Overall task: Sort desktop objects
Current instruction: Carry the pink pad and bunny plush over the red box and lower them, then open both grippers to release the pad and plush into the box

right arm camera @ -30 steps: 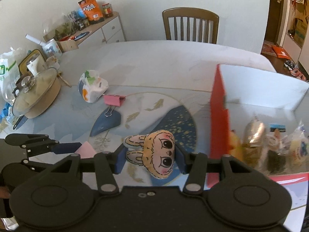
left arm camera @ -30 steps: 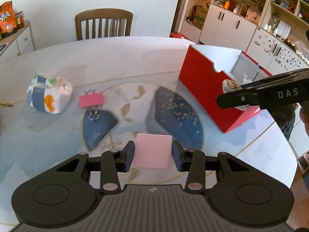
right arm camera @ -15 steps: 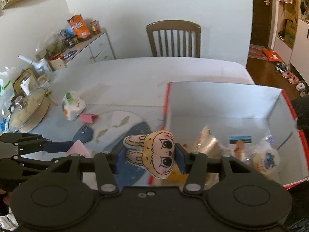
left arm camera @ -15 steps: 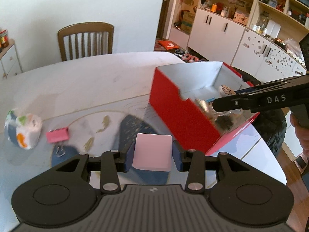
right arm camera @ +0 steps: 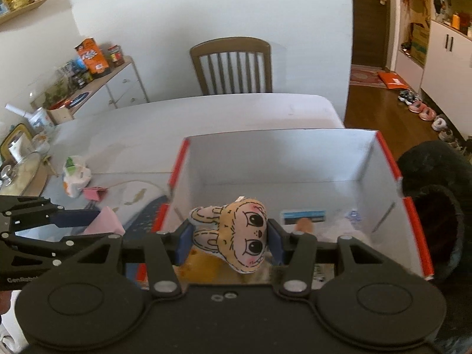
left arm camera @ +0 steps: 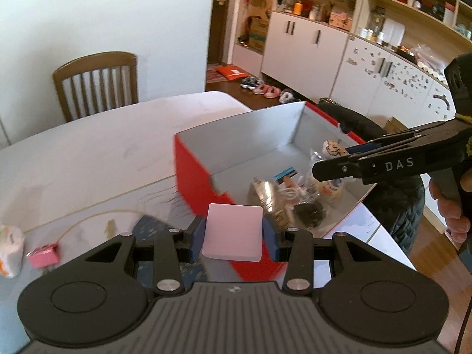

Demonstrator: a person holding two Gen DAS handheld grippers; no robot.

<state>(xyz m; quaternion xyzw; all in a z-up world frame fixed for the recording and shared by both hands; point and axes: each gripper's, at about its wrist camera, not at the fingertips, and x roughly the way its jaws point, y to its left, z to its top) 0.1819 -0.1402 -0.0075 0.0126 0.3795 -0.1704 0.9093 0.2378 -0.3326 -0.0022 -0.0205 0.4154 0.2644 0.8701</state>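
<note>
Fingers of the left gripper point(left arm camera: 233, 237) clench a pink pad point(left arm camera: 233, 236) by its two side edges just short of the red box's point(left arm camera: 194, 171) near wall; it looks light, flat and stiff enough to be pinched across its width, though a loose grip could probably let its smooth edges slide. Seen from the right wrist, the right gripper point(right arm camera: 228, 240) squeezes a plush bunny point(right arm camera: 236, 236) across the head, above the open box interior; it looks soft, light and unbreakable, so it should drop in safely once released.
</note>
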